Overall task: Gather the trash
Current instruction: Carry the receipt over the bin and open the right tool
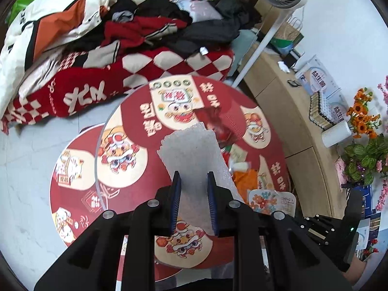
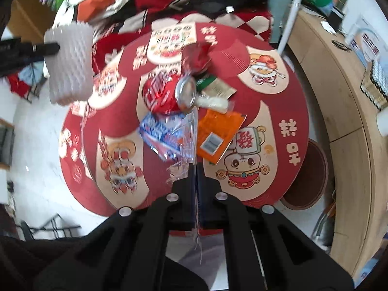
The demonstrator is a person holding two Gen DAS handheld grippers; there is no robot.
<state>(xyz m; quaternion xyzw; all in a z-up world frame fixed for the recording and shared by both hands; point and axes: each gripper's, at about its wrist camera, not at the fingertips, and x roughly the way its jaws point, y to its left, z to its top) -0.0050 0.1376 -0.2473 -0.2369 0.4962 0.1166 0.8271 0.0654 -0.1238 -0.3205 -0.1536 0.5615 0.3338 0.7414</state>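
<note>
Foam sheet (image 2: 70,65), white and dimpled, is clamped in the left gripper (image 1: 194,181) and held in the air beyond the left rim of the round table (image 2: 286,101), over open floor. Right of it, mid-table, lie a red can (image 2: 167,92), a blue wrapper (image 2: 160,131) and an orange packet (image 2: 218,133), all well inside the rim. Nearest, the right gripper (image 2: 195,169) is pinched tight on a clear plastic wrapper (image 2: 186,150).
</note>
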